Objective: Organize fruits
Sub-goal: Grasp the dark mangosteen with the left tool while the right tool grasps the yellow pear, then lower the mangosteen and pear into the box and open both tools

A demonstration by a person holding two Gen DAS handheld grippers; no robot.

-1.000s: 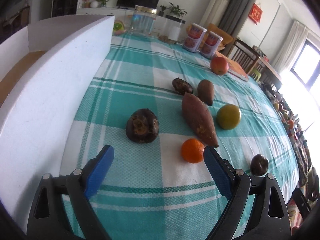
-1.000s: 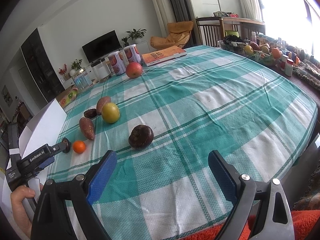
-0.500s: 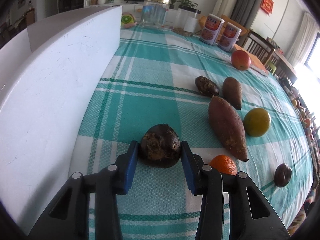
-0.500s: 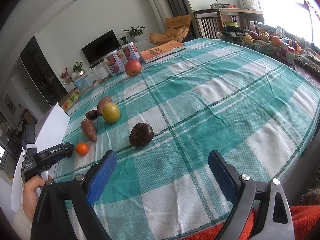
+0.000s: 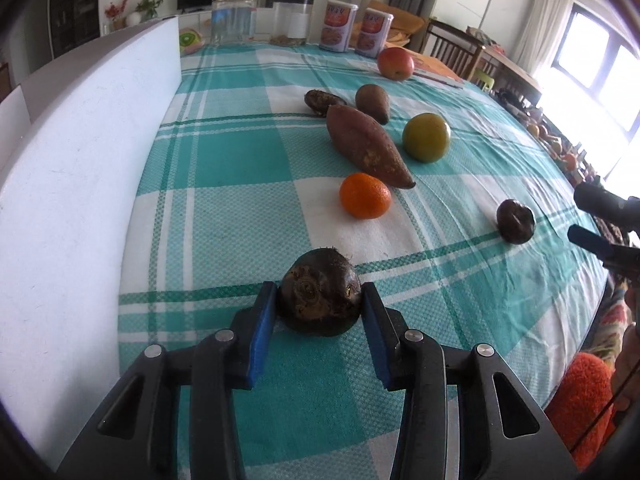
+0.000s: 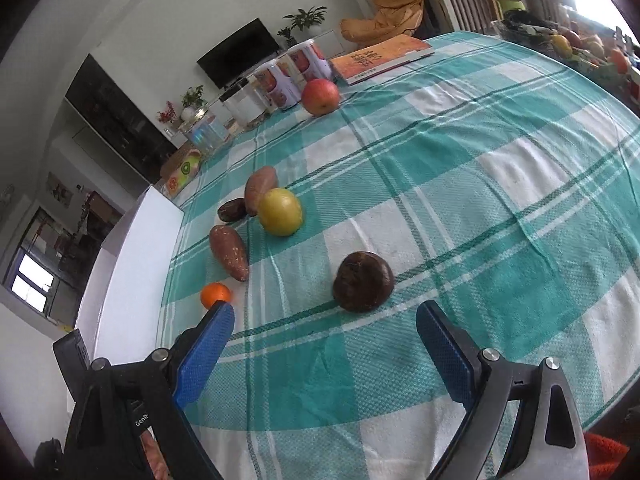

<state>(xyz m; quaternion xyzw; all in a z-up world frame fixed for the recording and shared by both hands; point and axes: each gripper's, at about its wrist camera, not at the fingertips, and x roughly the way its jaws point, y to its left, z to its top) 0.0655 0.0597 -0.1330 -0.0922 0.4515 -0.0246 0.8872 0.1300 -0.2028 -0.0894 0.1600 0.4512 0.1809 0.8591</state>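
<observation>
Two claws are in play over the checked teal-and-white surface (image 5: 224,152). Left claw (image 5: 320,308) has its blue pads clamped on either side of a dark, rough taro root (image 5: 320,292), which sits between the fingers, though whether it is touching the cloth I cannot tell. This is near the surface's near edge, just beside the white foam box (image 5: 80,152) that runs along the left edge. Right claw (image 6: 324,352) hangs wide apart, nothing between its pads, with a second dark round fruit (image 6: 363,287) lying on the cloth just ahead of it.

Further in from the near edge, a small orange tangerine (image 5: 365,195) rests on a white check, just beside the pointed tip of a long sweet potato (image 5: 366,146). A green-yellow round fruit (image 5: 426,137) sits next to the sweet potato's flank. Behind them lie a smaller brown tuber (image 5: 373,102) and a dark, knobbly lump (image 5: 322,101), close together. Toward the far edge stands a red apple (image 5: 396,64), with two printed tins (image 5: 338,26) and a glass jar (image 5: 234,16) lined up beyond it.
</observation>
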